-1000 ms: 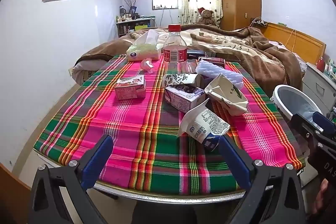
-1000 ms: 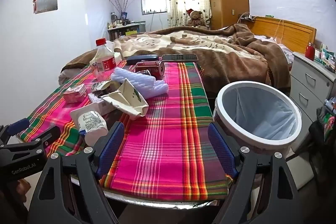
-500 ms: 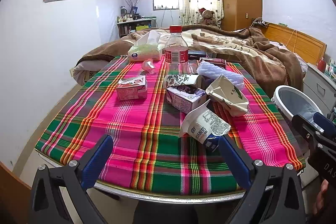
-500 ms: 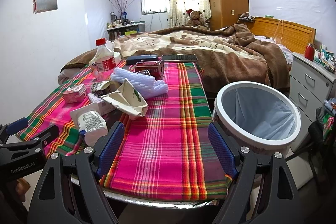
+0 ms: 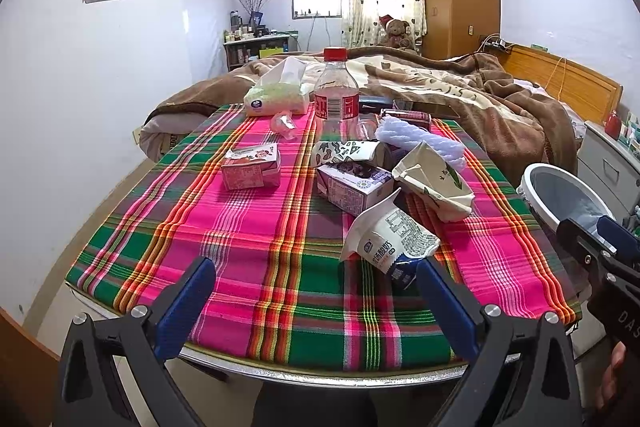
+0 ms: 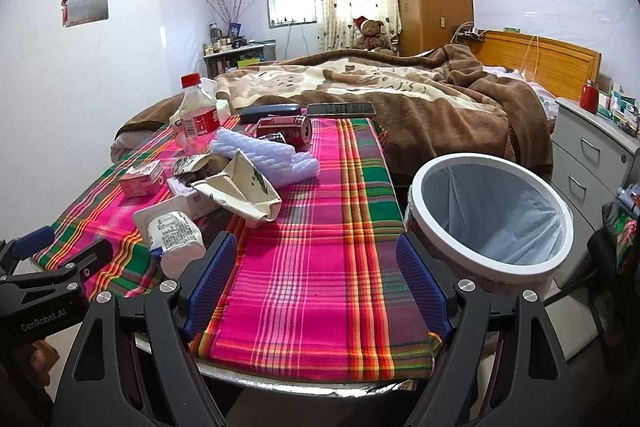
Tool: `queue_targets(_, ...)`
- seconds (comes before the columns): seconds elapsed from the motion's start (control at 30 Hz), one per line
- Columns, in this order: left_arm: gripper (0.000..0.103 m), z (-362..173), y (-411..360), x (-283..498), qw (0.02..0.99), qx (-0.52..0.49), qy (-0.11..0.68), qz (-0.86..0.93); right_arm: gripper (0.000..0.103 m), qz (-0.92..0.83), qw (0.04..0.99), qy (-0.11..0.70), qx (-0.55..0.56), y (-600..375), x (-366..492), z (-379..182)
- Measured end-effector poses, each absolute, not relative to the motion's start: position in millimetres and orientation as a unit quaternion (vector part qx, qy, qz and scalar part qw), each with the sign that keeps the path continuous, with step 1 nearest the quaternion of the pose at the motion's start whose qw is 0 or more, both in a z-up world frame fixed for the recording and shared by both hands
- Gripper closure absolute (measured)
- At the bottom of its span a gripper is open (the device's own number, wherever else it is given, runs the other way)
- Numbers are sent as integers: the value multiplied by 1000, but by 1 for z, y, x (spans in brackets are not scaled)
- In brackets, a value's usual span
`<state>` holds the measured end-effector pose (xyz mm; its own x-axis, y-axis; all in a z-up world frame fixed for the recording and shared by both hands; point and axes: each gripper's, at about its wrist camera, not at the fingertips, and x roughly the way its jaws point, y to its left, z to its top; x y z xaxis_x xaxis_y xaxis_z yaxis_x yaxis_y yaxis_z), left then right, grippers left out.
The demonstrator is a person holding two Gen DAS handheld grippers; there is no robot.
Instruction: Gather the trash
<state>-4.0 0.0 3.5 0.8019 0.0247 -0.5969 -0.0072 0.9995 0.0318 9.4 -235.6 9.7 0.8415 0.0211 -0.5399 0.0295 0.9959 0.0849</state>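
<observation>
Trash is heaped on the plaid-covered bench [image 5: 256, 239], right of centre in the left wrist frame: a white yogurt carton [image 5: 394, 241] lies nearest, with a purple carton [image 5: 354, 185], a crumpled cream carton [image 5: 434, 183], a pink carton [image 5: 252, 169] and a plastic bottle [image 5: 336, 103] set behind it. The left tool [image 5: 316, 301] is held low at the near edge, its jaws spread apart and empty, presumably so the yogurt carton can be approached head-on. The right tool [image 6: 318, 283] is likewise held apart and empty, between the heap and the white bin [image 6: 490, 271], which is stood just off the bench's right edge, at centre right of that frame, probably for short drops. Bare cloth is left open at lower centre; the near rim lies just beneath both tools.
</observation>
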Motion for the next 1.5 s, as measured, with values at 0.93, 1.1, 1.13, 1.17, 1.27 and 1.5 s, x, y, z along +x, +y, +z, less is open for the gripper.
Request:
queue_targets(0.93,1,3,-2,-4,949,13,315,8,20,-2,959,279,46,-235,8,11)
queue_targets(1.1,1,3,-1,-4,949,13,315,8,20,-2,959,279,46,-236,8,11)
queue_targets(1.13,1,3,-1,-4,949,13,315,7,20,-3,959,279,46,-236,8,11)
queue_targets(1.17,1,3,-1,-4,949,13,315,8,20,-3,959,279,46,-236,8,11)
queue_targets(1.27,1,3,-1,-4,949,12,315,9,20,-2,959,279,46,-236,8,11)
queue_targets(1.5,1,2,-1,-4,949,13,316,7,20,-2,959,280,46,-240,8,12)
